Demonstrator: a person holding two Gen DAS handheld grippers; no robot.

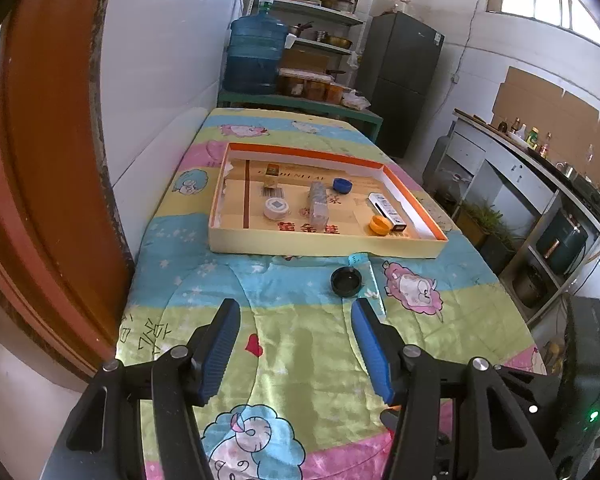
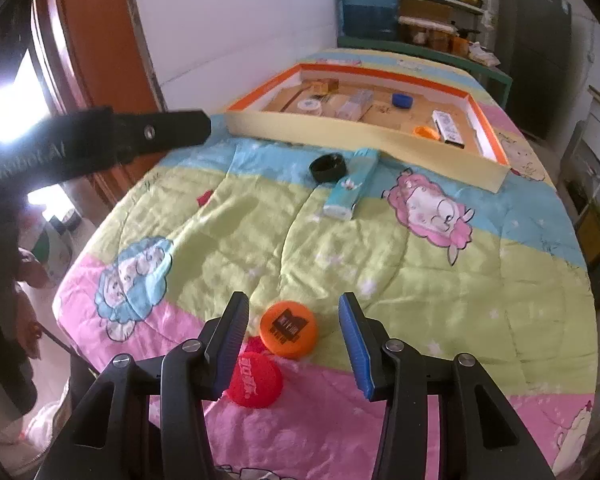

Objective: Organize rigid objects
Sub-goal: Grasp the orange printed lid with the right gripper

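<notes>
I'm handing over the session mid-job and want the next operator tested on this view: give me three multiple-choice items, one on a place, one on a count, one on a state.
1. Where does the black cap lie?
A. inside the tray
B. on the quilt, in front of the tray
C. between the left gripper's pads

2. How many loose caps show on the quilt outside the tray?
A. one
B. three
C. five

3. How is the right gripper?
A. open, with the orange cap between its fingers, untouched
B. shut on the red cap
C. shut on nothing

Key: 1 B, it sits on the quilt before the tray's near wall, beside the teal box. 2 B, black, orange cap and red cap. 3 A, gaps show on both sides of the orange cap.
</notes>
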